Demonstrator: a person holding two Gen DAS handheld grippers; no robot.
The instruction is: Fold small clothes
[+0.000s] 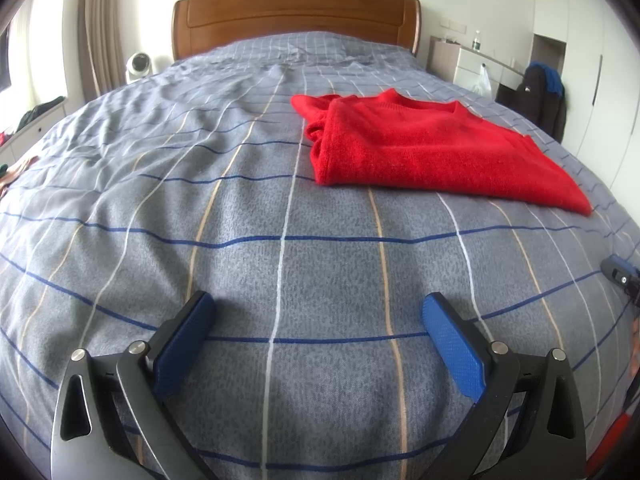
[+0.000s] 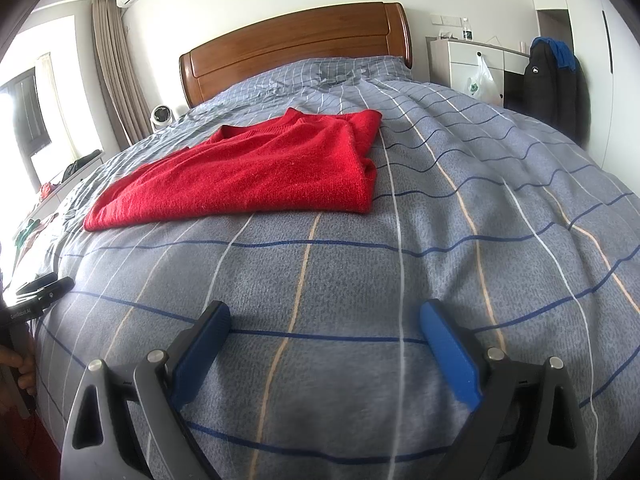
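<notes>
Both spread wide and empty, left gripper (image 1: 318, 344) and right gripper (image 2: 324, 350) above bed (image 1: 240, 240): reach red sweater (image 1: 432, 148), pinch near hem corners evenly, fold flat.

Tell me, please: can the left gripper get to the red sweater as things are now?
Probably yes. The left gripper is open and empty, and only bare bedcover lies between it and the red sweater. Nothing blocks the way, though it must move forward.
</notes>
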